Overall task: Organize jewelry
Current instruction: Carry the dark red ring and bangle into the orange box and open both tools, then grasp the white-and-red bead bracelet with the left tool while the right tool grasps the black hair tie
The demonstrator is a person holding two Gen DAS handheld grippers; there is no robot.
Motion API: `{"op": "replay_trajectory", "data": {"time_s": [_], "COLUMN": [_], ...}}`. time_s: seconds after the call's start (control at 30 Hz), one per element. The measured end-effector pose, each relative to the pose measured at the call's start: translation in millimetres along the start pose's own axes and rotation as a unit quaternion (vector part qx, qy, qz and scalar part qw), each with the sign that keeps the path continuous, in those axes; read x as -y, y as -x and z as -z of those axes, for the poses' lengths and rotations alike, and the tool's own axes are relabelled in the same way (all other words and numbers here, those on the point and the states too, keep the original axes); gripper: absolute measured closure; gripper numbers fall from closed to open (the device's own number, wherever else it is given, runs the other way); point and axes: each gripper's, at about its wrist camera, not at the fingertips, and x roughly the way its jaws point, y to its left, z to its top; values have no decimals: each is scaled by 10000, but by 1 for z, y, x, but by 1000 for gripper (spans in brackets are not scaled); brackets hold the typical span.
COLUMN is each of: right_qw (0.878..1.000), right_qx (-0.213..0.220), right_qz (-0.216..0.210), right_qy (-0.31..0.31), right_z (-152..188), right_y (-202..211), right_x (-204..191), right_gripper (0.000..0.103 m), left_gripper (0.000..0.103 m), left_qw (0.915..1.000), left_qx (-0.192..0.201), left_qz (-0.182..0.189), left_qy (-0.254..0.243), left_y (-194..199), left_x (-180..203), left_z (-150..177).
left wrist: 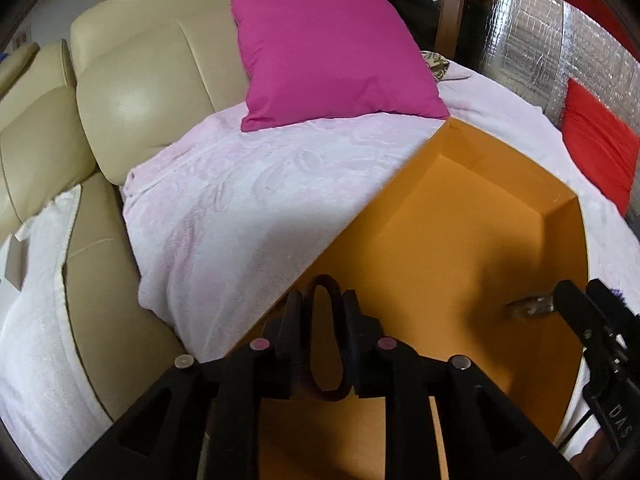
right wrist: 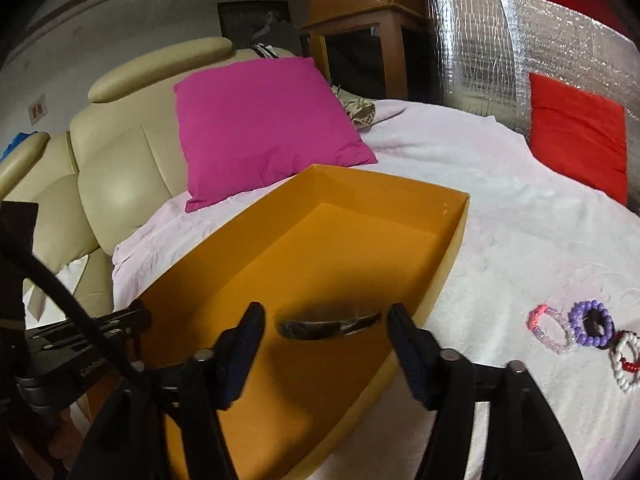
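1. Your left tongs [left wrist: 322, 300]: clamped on a dark elastic band [left wrist: 332, 394], loop upright between the pads, over the near corner of the orange box [right wrist: 456, 240].
2. Your right tongs [right wrist: 326, 314]: apart, gripping nothing; a blurred dark bangle [right wrist: 320, 328] sits between the tips, touching neither, inside the box.
3. Three beaded bracelets on the bed's pale blanket [right wrist: 500, 260], right of the box: pink [right wrist: 548, 328], purple [right wrist: 592, 324], red-and-white [right wrist: 626, 360].
4. Beyond: magenta pillow [right wrist: 260, 128], red pillow [right wrist: 576, 132].
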Motion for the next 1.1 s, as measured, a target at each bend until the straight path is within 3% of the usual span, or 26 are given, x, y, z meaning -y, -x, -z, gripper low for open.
{"op": "replay_trajectory", "data": {"time_s": [0.17, 0.2, 0.3, 0.43, 0.57, 0.8, 0.87, 0.97, 1.1], "right_qw": [9997, 9993, 9983, 9966, 9909, 9658, 9581, 9476, 9400], "right_qx": [47, 97, 279, 413, 523, 898, 927, 875, 634], "right_qz": [59, 16, 41, 464, 961, 1684, 1766, 1863, 1666], "right_qy": [-224, -348, -511, -543, -785, -1754, -2057, -2443, -2908], "right_z": [1, 1, -2, -6, -9, 15, 24, 41, 63], "right_y": [5, 10, 26, 52, 78, 132, 143, 157, 171], "right_x": [1, 4, 13, 34, 69, 165, 191, 232, 280], "right_gripper": [26, 26, 26, 26, 26, 29, 35, 37, 41], "left_gripper": [72, 68, 43, 37, 36, 36, 36, 36, 36], "left_qw": [9999, 9996, 9972, 9926, 9910, 9848, 9823, 9780, 9729], "left_qx": [148, 262, 684, 1144, 1275, 1626, 1733, 1850, 1866], "left_qz": [36, -42, -306, -412, -390, -363, -308, -241, -47], "left_qy": [-34, -65, -78, 48, 76, -483, -633, -933, -1363], "left_y": [9, 12, 25, 40, 45, 60, 66, 73, 77], "left_x": [1, 2, 2, 1, 9, 58, 74, 103, 141], "left_z": [0, 0, -3, -5, -6, 0, 5, 12, 25]}}
